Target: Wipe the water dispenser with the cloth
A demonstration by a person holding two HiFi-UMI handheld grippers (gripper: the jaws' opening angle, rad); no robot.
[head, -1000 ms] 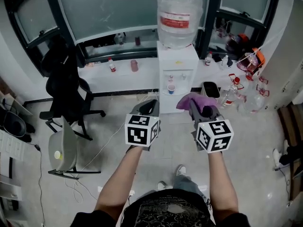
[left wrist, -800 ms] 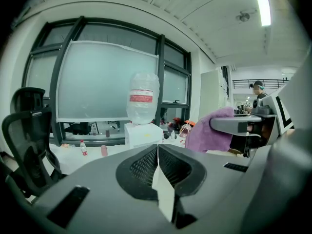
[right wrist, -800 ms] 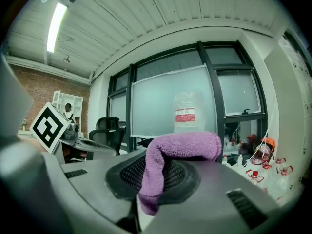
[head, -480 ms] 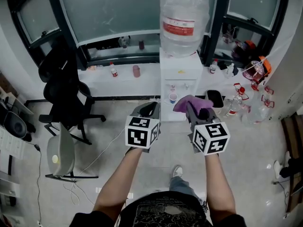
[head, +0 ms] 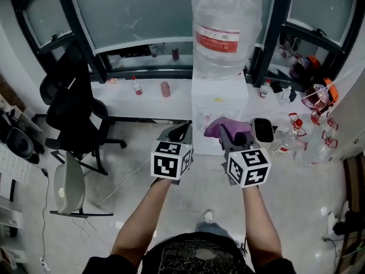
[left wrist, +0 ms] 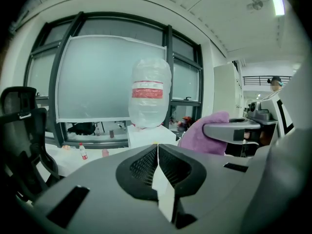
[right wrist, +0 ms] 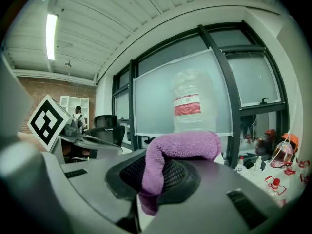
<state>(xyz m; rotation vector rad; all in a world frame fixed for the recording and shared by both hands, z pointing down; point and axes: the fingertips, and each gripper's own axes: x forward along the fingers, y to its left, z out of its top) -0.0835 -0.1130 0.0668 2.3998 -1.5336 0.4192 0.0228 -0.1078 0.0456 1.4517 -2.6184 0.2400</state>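
Observation:
The white water dispenser (head: 221,103) stands against the window wall with a large clear bottle (head: 226,30) on top. In the head view my right gripper (head: 230,132) is shut on a purple cloth (head: 223,127), just in front of the dispenser's lower front. The cloth (right wrist: 181,148) drapes over the jaws in the right gripper view, with the bottle (right wrist: 190,103) ahead. My left gripper (head: 179,132) is shut and holds nothing, to the left of the dispenser. In the left gripper view the bottle (left wrist: 149,91) and the cloth (left wrist: 203,135) show ahead.
A black office chair (head: 73,110) and a grey chair (head: 65,182) stand at the left. Small bottles (head: 137,86) sit on the white ledge (head: 142,99) by the window. A black bin (head: 262,130) and several bottles (head: 293,129) crowd the right of the dispenser.
I have come closer to the dispenser, which now looks larger and nearer. Both grippers keep their pose, the right one still holding the cloth.

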